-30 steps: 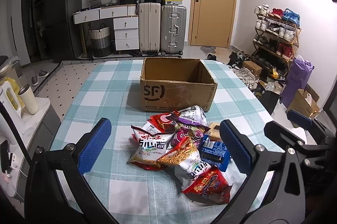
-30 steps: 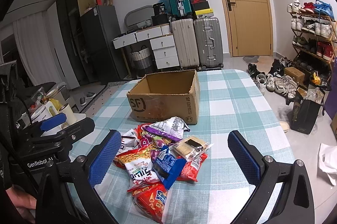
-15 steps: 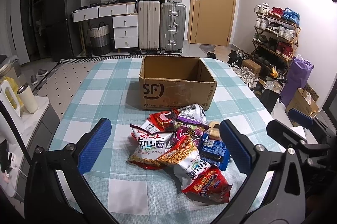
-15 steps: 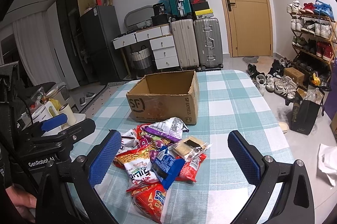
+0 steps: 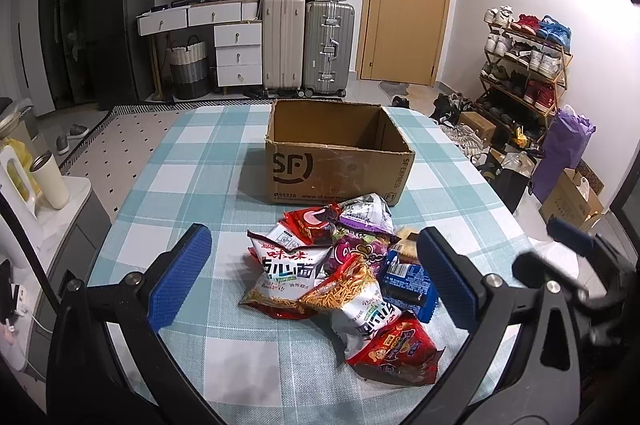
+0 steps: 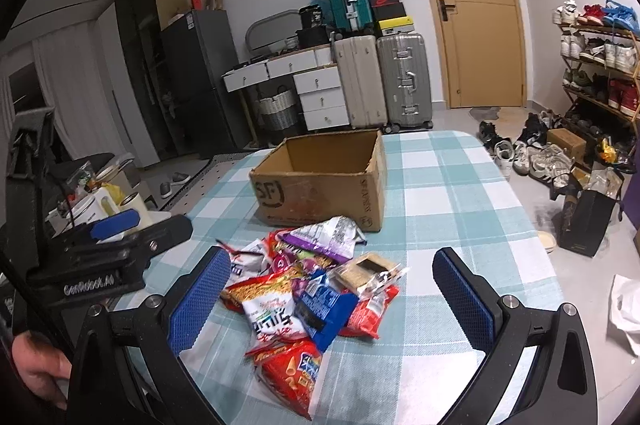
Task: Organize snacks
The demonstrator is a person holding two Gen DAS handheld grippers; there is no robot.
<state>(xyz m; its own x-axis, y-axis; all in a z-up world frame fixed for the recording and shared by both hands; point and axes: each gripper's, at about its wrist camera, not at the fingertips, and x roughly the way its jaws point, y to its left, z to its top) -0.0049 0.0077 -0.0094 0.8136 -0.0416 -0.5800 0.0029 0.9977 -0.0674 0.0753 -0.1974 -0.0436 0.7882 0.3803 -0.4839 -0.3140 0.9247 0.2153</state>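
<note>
A pile of snack bags [image 5: 340, 273] lies on the checked tablecloth [image 5: 192, 161], just in front of an open, empty SF cardboard box [image 5: 336, 161]. The pile also shows in the right wrist view [image 6: 308, 289], with the box [image 6: 320, 185] behind it. My left gripper [image 5: 314, 277] is open and empty, held above the near side of the pile. My right gripper [image 6: 330, 299] is open and empty, also over the pile. The right gripper appears at the right edge of the left wrist view [image 5: 576, 245]; the left gripper appears at the left of the right wrist view [image 6: 116, 229].
A side cabinet with a white tumbler [image 5: 50, 181] stands left of the table. Suitcases [image 5: 308, 49], drawers and a door are behind. A shoe rack [image 5: 524, 65], bags and boxes crowd the floor to the right.
Both grippers have tilted slightly lower toward the snack pile. The snacks and box have not moved.
</note>
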